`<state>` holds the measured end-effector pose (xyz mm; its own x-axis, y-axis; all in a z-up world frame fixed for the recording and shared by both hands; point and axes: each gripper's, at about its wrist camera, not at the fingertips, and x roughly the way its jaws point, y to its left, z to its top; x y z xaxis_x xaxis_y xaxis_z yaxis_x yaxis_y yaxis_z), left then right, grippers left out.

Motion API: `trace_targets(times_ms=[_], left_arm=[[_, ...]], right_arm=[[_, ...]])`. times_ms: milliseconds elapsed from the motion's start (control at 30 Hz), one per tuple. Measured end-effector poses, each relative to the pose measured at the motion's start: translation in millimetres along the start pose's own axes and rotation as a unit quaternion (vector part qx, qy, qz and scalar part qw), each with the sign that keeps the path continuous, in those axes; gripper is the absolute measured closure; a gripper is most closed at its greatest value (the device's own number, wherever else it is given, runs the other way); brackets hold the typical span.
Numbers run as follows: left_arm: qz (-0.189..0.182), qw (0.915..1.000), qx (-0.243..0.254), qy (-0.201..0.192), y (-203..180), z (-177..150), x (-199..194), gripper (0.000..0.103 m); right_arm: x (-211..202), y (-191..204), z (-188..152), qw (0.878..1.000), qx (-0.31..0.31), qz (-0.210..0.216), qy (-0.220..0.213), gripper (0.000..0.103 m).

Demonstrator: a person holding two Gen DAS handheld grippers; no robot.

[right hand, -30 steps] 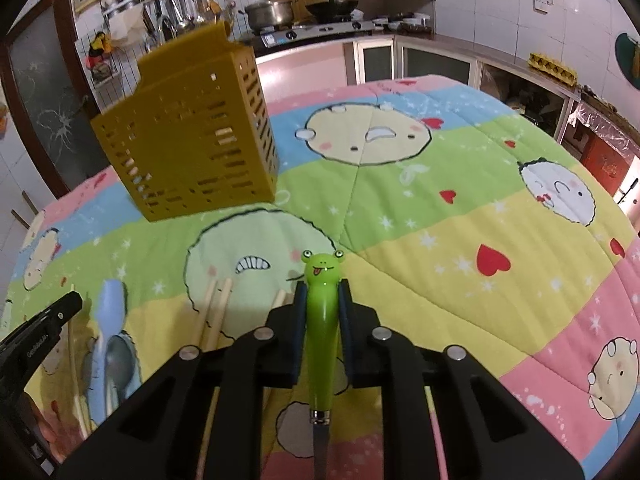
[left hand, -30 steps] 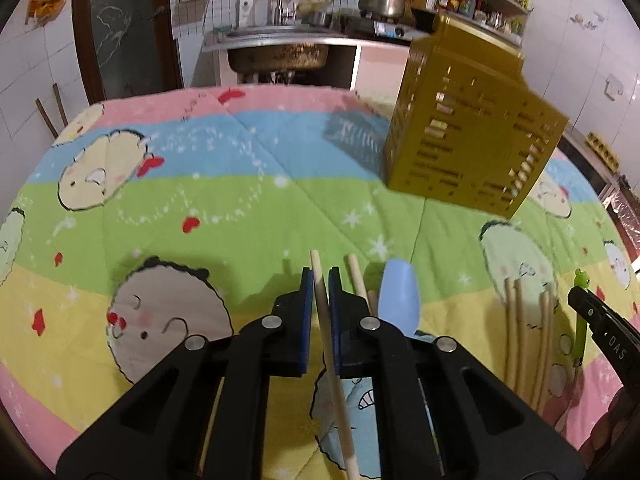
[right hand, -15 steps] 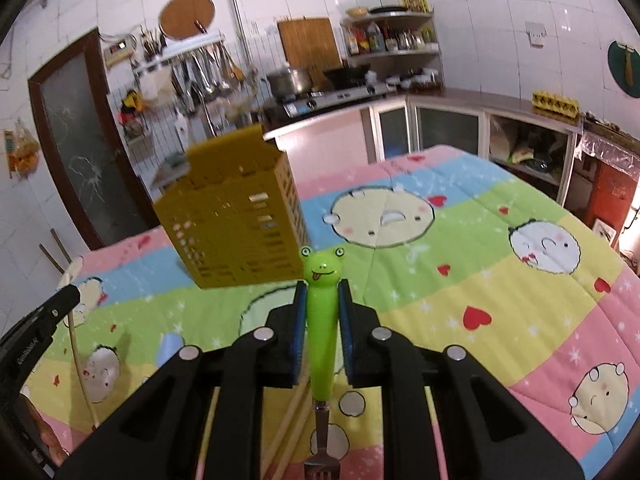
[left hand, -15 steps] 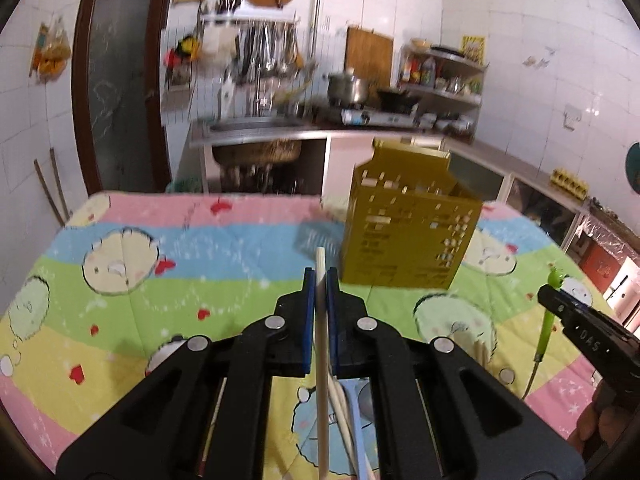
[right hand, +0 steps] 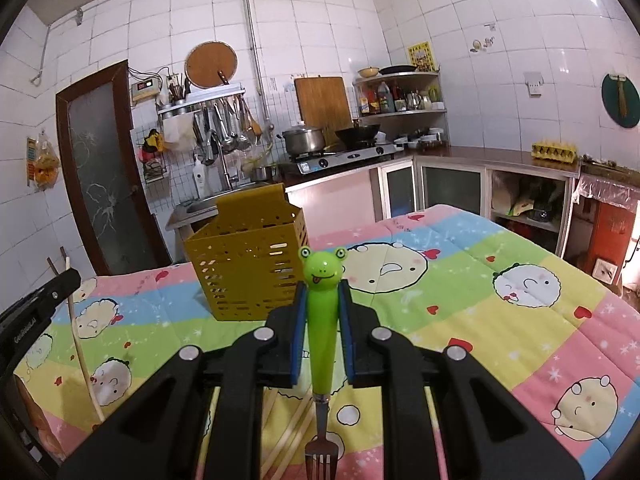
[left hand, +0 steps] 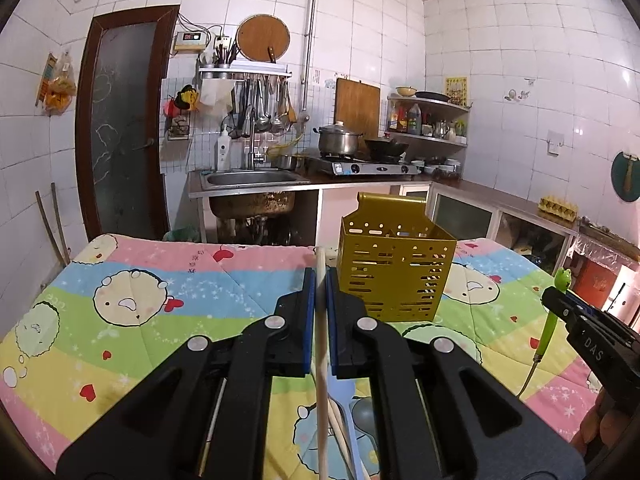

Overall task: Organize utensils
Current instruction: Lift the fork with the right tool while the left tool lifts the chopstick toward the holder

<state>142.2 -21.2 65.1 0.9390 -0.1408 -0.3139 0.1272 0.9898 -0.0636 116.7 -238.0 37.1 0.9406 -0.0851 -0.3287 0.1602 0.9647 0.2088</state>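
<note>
A yellow perforated utensil holder (left hand: 394, 276) stands upright on the cartoon quilt (left hand: 140, 312); it also shows in the right wrist view (right hand: 246, 268). My left gripper (left hand: 319, 280) is shut on a wooden chopstick (left hand: 321, 360), lifted above the table, just left of the holder. My right gripper (right hand: 323, 292) is shut on a green frog-handled fork (right hand: 322, 320), tines down, lifted in front of the holder. Each gripper shows in the other's view: the right gripper (left hand: 560, 300) and the left gripper (right hand: 70, 278).
A blue spatula (left hand: 344, 400) and a dark spoon (left hand: 362, 412) lie on the quilt below my left gripper. More chopsticks (right hand: 292, 436) lie under my right gripper. Behind the table are a sink (left hand: 252, 180), a stove and counters.
Both grippers have risen from the quilt and tilted up, carrying the chopstick and the fork. The view now takes in the kitchen wall, with the holder lower and farther.
</note>
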Motion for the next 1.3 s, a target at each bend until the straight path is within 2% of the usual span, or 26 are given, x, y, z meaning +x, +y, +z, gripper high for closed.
trace_targets(times_ms=[333, 767, 967, 1300], left_arm=[[-0.003, 0.9997, 0.008, -0.022, 2.0, 9.7, -11.5, 0.099], [-0.019, 0.9986, 0.013, -0.047, -6.9, 44.9, -0.4, 0.099], [-0.035, 0.9973, 0.010, -0.064, -15.7, 83.7, 15.5, 0.099], [-0.055, 0.9935, 0.002, -0.100, -37.3, 169.4, 58.8, 0.099]], right_arm=[[-16.0, 9.7, 13.4, 1.000, -0.014, -0.004, -0.027, 0.087], [-3.4, 18.9, 40.5, 0.999, -0.023, -0.008, -0.044, 0.087], [10.1, 23.1, 75.1, 0.998, -0.018, -0.003, -0.062, 0.087], [57.2, 40.0, 154.3, 0.995, -0.012, 0.007, -0.099, 0.087]])
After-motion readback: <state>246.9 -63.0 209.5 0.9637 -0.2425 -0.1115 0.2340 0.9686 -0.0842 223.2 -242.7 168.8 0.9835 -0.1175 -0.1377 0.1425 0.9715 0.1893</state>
